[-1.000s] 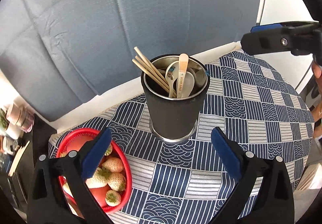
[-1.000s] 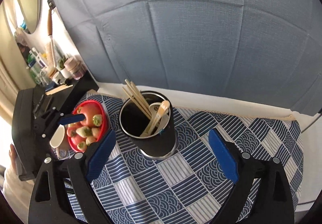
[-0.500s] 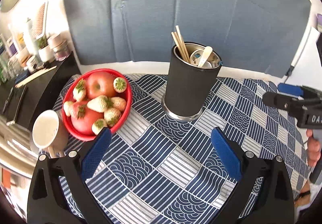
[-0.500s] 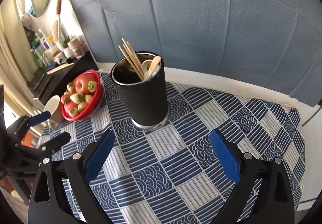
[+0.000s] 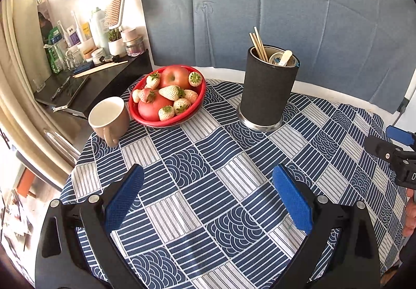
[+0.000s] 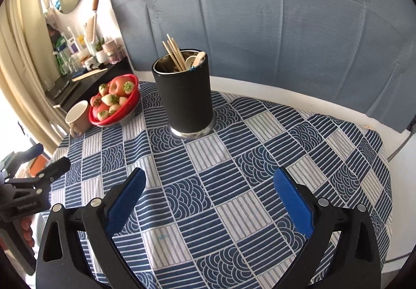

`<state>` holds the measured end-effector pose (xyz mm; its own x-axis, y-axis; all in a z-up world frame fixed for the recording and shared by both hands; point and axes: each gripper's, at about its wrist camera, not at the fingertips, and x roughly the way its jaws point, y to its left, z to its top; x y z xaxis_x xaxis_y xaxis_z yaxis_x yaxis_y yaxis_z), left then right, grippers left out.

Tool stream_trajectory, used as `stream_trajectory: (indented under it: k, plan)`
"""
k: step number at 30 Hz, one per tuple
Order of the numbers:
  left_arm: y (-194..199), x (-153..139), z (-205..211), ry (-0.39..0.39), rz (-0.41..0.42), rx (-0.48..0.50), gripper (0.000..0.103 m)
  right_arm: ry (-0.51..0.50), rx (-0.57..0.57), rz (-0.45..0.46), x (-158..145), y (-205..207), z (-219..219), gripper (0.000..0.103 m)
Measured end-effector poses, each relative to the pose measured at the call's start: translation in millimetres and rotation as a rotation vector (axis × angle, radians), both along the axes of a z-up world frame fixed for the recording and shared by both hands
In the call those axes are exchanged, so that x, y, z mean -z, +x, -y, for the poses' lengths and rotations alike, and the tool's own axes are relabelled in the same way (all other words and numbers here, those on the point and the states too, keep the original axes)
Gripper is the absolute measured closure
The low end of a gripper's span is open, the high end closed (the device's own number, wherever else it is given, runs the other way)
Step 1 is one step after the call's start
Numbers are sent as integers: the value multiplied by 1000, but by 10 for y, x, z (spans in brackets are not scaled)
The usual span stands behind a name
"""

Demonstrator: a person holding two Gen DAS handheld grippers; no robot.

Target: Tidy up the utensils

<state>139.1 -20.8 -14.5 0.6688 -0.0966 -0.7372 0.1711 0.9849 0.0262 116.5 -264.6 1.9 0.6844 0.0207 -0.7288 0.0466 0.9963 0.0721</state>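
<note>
Beige stoneware, a handled mug, stands at the far left edge of the round table under its blue-and-white patterned cloth, its inside in shadow. Just right of it, touching or nearly so, sits a red plastic bowl heaped with apples and pale strawberries; the bowl's far rim is hidden by the fruit. Further right, apart from the bowl, stands the tall black cylindrical utensil holder with a steel base, upright. Wooden chopsticks lean out of its left side, and a white spoon pokes up beside them; whatever lies lower in the holder is out of sight.

Near the front, the left gripper hangs over bare cloth with its blue pads spread wide and nothing between them. The right gripper, likewise over the cloth, has its jaws opening, almost fully apart, with nothing between them. Part of a hand shows at the left edge of the right view, mostly cut off.
</note>
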Motion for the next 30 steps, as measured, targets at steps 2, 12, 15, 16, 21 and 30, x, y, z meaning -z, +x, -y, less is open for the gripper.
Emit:
stream_trajectory:
  k: [2, 12, 15, 16, 21, 30]
  plan:
    - [-128, -32, -3, -3, -4, -13, 6, -6, 13, -3, 2, -100, 41, 8]
    - [-535, -194, 21, -63, -42, -12, 6, 20, 48, -11, -42, -625, 44, 8]
    - [-628, -225, 38, -46, -33, -22, 6, 20, 55, -4, -88, -748, -8, 8]
    - [-660, -231, 41, -38, -32, -25, 6, 23, 50, -4, -107, -785, -30, 8]
    - [-770, -261, 43, 25, -22, -40, 6, -4, 25, 22, -205, -944, -137, 8]
    - [-846, -285, 26, 5, -22, -13, 6, -11, 17, 22, -249, -1046, -225, 8]
